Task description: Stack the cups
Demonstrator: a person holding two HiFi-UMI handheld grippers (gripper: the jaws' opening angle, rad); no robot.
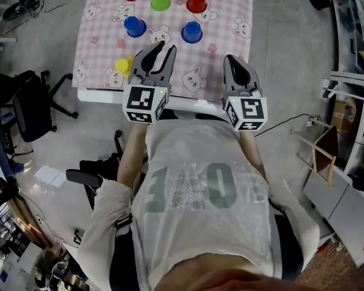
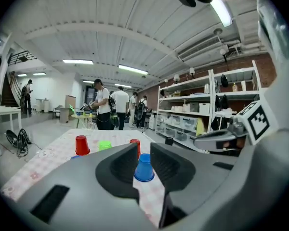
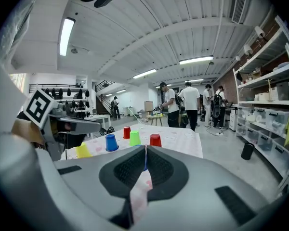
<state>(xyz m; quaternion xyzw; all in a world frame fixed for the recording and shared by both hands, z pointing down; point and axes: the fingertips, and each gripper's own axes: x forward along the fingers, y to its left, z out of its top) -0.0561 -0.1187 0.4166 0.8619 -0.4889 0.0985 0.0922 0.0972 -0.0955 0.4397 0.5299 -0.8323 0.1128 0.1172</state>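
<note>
Left gripper fingers released, right gripper clenched empty; coloured cups stand inverted.

Looks steeply down from the head; looks low, nearly level, in both gripper views; shares the table with cups.

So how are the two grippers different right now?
The left gripper has its fingers apart with a clear gap; the right gripper has its fingers nearly together. In the head view the left gripper shows next to the yellow cup; the right gripper has no cup beside it. Both are grey and hold nothing.
</note>
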